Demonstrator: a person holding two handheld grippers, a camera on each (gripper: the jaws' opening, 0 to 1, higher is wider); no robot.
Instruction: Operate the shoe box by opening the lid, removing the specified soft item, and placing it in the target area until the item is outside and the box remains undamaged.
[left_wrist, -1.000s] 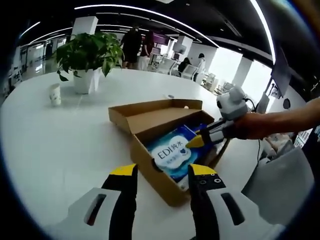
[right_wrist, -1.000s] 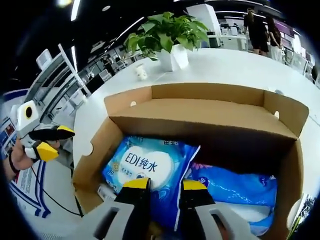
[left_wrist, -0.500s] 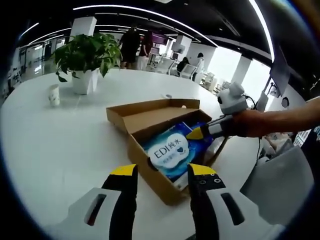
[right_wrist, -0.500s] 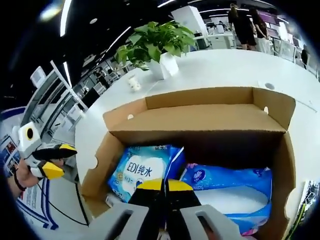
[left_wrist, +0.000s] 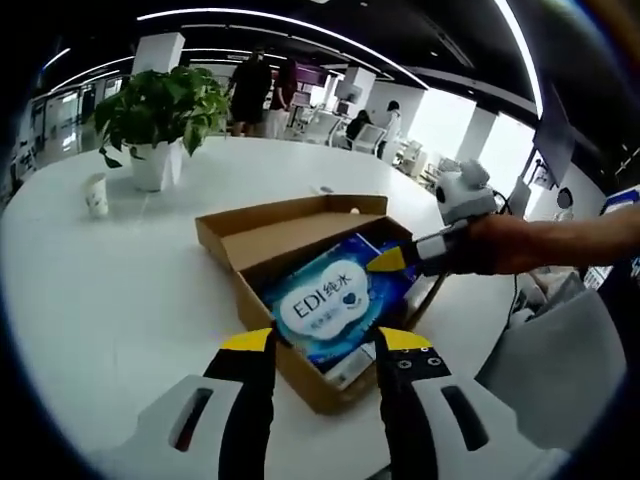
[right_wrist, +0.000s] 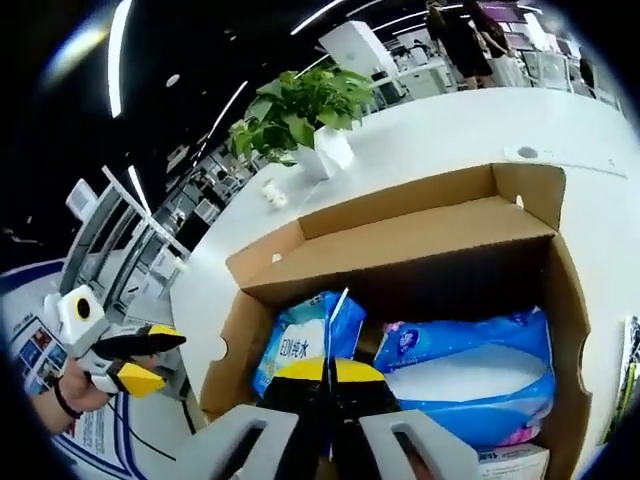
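Pinching the wipes pack (right_wrist: 300, 340) by its upper edge, the right gripper (right_wrist: 334, 372) is seen w/ yellow tips pressed together on the film. In the left gripper view the same tool (left_wrist: 392, 260) reaches in from the far side of the shoe box (left_wrist: 300, 355), and the wipes pack (left_wrist: 322, 308) is tilted up, its held edge raised above the box rim while its lower end sits inside the box. So the lid step is judged done: the lid (left_wrist: 270, 228) lies folded back, hinged along the box's far long side. The step in hand is judged to be extraction of the soft item, roughly mid-lift.

A second blue-and-white pack (right_wrist: 470, 365) lies flat in the box just beside the held one; contact betw. the two can't be told. The left gripper (left_wrist: 318, 342) is held apart from the box on the near side, jaws spread, nothing betw. them.

The next move is judged to call for a straight lift clear of the cardboard walls, w/o dragging the pack across the near wall or snagging the neighbour pack, then a carry out to bare white table (left_wrist: 130, 290) beside the box. The target area isn't marked, so its spot can't be told. The box could be steadied by the free left tool if it rides up w/ the pack.

A potted plant (left_wrist: 155, 110) and a small cup (left_wrist: 96, 195) stand well beyond the box.
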